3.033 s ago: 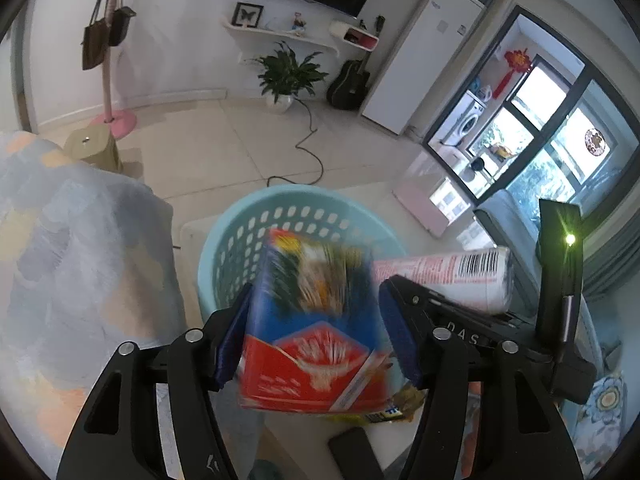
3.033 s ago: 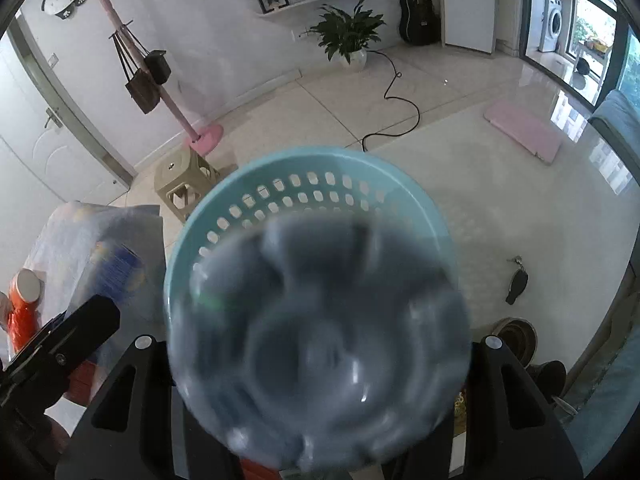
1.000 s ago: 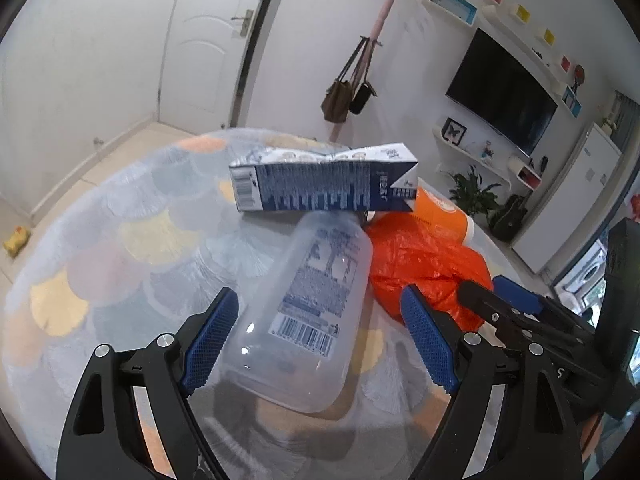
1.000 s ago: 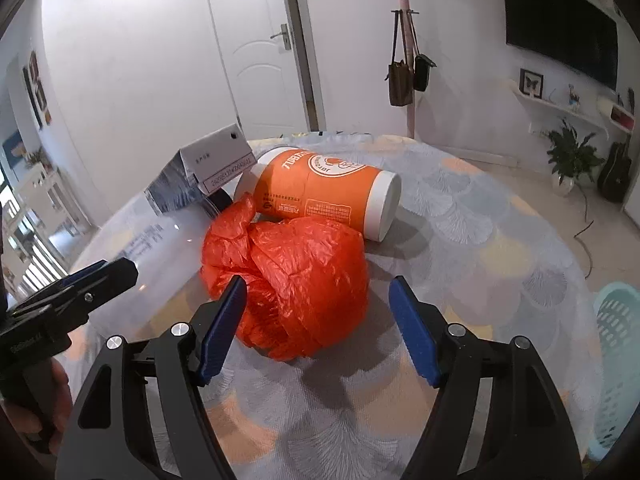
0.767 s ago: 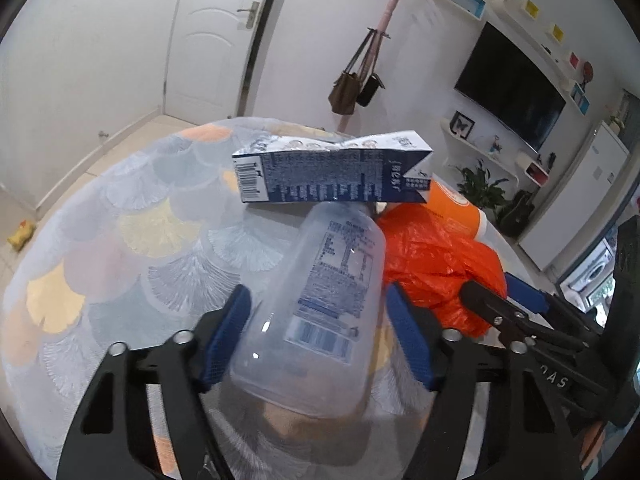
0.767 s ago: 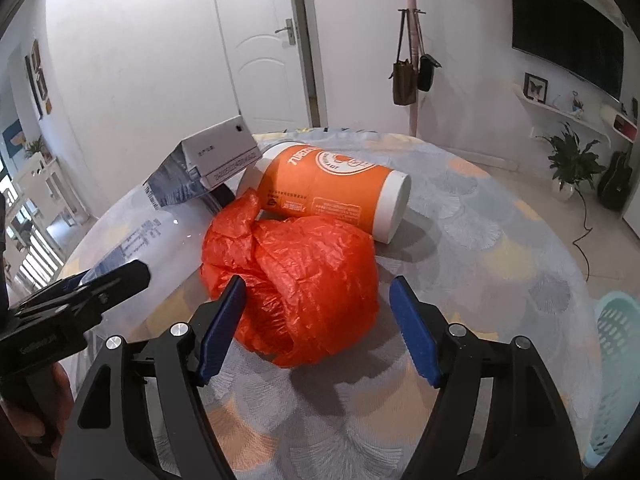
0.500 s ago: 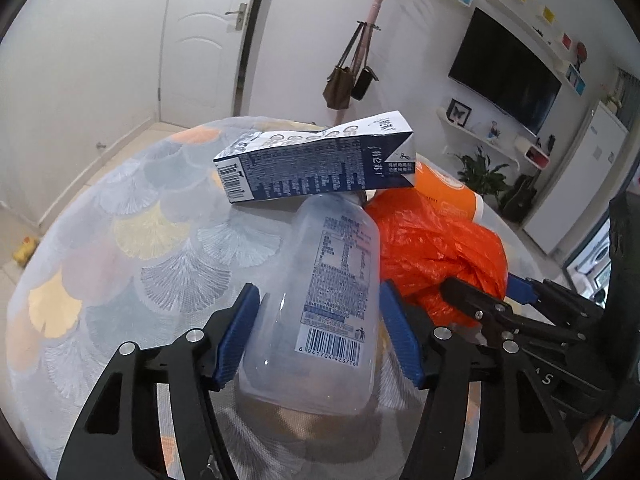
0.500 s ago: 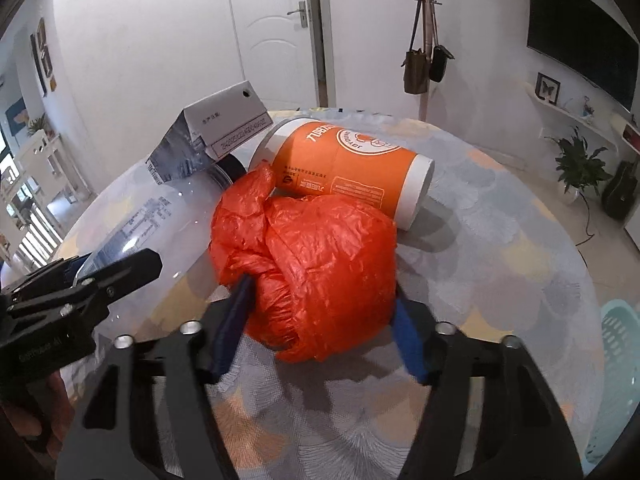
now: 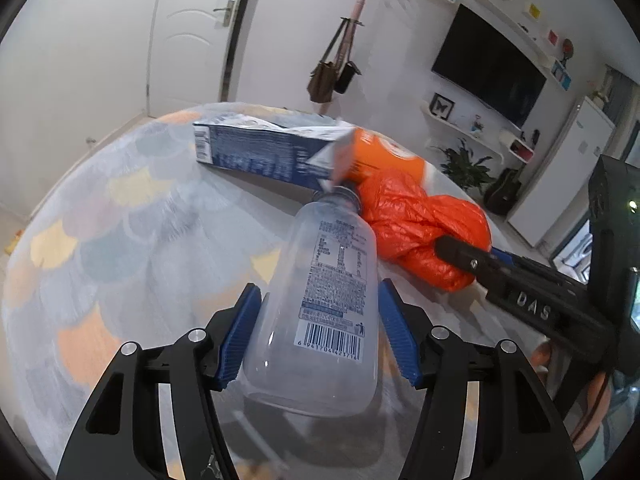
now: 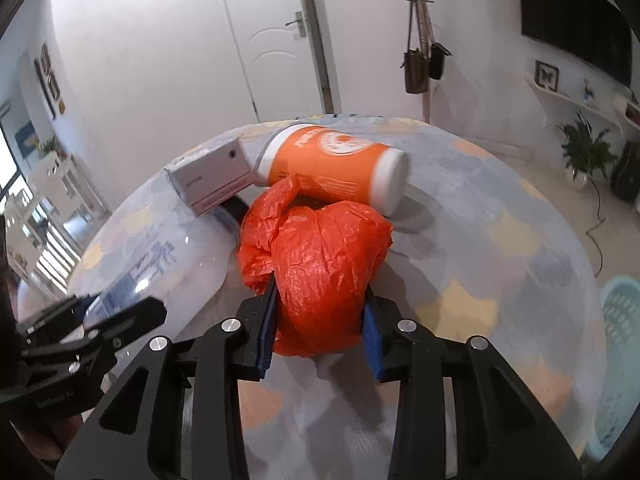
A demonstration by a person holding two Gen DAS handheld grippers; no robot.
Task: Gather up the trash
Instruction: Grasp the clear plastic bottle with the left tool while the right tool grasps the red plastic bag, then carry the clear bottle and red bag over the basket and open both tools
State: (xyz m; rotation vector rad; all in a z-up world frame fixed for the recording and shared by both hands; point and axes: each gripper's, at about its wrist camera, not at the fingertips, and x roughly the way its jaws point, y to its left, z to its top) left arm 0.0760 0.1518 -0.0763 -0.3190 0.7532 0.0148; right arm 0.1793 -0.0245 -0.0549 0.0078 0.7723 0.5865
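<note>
A clear plastic bottle with a barcode label lies on the round table, neck pointing away. My left gripper is shut on its body, both blue pads pressing its sides. A crumpled orange plastic bag sits in the middle of the table, and my right gripper is shut on its near end, squeezing it. In the left wrist view the orange plastic bag lies right of the bottle, one black right finger against it.
A blue and white carton and an orange canister lie behind the bag, close together. A light blue trash basket stands on the floor off the table's right edge. A coat stand with bags is beyond the table.
Over the last second the left jaws closed on the bottle and the right jaws closed on the orange bag. The left gripper has shifted the bottle a little. Earlier, both grippers hung over the basket.
</note>
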